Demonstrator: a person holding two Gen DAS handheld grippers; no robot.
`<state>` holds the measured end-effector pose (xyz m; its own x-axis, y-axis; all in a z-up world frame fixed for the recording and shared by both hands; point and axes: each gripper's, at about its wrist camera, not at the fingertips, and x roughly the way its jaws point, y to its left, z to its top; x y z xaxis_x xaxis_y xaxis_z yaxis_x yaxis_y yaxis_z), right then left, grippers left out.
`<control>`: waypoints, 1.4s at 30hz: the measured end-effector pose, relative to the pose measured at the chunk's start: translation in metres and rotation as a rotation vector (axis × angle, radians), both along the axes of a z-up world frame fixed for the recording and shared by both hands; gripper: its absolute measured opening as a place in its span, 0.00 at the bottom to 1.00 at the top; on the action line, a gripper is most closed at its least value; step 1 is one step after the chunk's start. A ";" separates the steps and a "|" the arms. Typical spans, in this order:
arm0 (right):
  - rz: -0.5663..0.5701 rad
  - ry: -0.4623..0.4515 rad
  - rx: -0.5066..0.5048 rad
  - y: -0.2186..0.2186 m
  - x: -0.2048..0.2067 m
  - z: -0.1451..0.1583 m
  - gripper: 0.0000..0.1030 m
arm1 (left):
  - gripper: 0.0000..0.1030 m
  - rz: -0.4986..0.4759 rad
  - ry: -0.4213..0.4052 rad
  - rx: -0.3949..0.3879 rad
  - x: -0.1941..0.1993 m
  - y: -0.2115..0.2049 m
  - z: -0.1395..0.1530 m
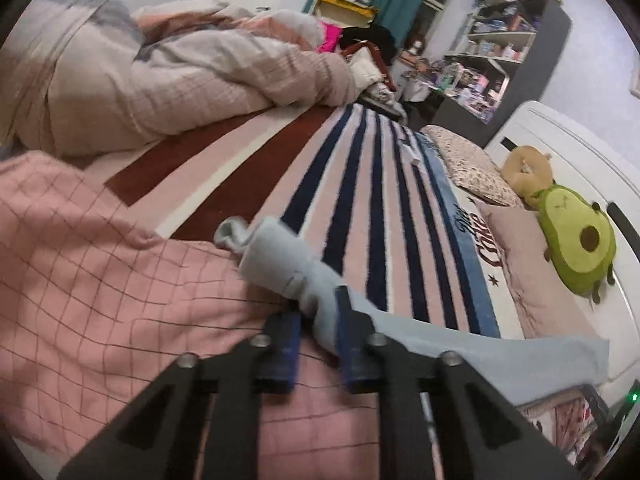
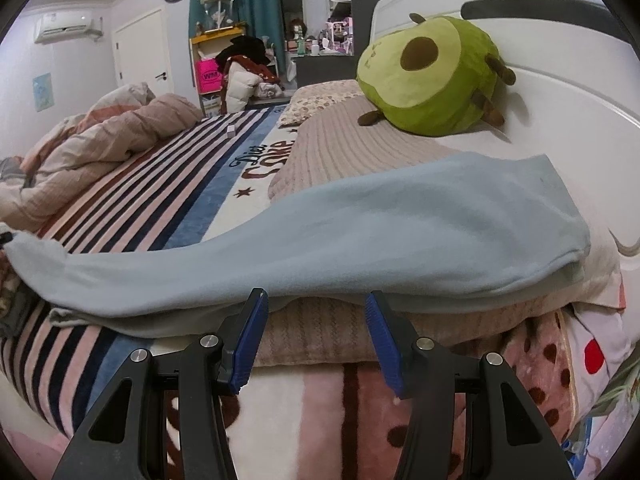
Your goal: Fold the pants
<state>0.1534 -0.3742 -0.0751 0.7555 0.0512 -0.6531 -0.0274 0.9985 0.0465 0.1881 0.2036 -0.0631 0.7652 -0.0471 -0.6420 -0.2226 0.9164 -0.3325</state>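
The light blue pants [image 2: 360,236] lie stretched across the bed over a ribbed beige pillow [image 2: 340,148]. In the left wrist view one end of the pants [image 1: 280,260] is bunched and lifted. My left gripper [image 1: 318,312] is shut on that bunched cloth, above a pink checked quilt [image 1: 80,280]. My right gripper [image 2: 316,300] is open and empty, with its blue fingertips just in front of the near edge of the pants, not touching them as far as I can tell.
A striped blanket [image 2: 160,200] covers the bed. A green avocado plush [image 2: 432,76] rests against the white headboard [image 2: 560,92]. A crumpled beige duvet [image 1: 160,80] lies at the far side. Shelves [image 1: 500,40] and clutter stand beyond the bed.
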 end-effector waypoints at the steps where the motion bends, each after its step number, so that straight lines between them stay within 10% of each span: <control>1: -0.003 0.002 0.002 0.000 0.000 -0.001 0.45 | 0.09 -0.016 -0.011 0.045 -0.002 -0.008 0.005; 8: 0.000 -0.018 0.011 0.000 -0.003 0.002 0.45 | 0.08 -0.150 -0.086 0.123 0.001 -0.053 0.031; 15: -0.001 -0.020 0.045 0.000 -0.003 0.000 0.45 | 0.08 -0.427 -0.164 0.026 0.050 -0.150 0.025; 25: 0.035 0.010 0.077 0.011 0.005 -0.007 0.45 | 0.08 -0.821 0.092 -0.022 0.086 -0.288 -0.068; 27: 0.053 -0.002 0.109 0.017 0.009 -0.009 0.45 | 0.13 -0.843 0.120 -0.008 0.082 -0.289 -0.076; 31: 0.104 -0.060 0.237 0.032 0.021 -0.007 0.48 | 0.57 -0.862 0.075 -0.095 0.066 -0.259 -0.066; 36: 0.207 -0.070 0.358 0.071 0.046 -0.012 0.51 | 0.57 -0.705 0.031 -0.076 0.046 -0.199 -0.051; 42: 0.318 -0.007 0.269 0.135 0.076 -0.016 0.61 | 0.57 -0.555 0.053 -0.046 0.042 -0.155 -0.066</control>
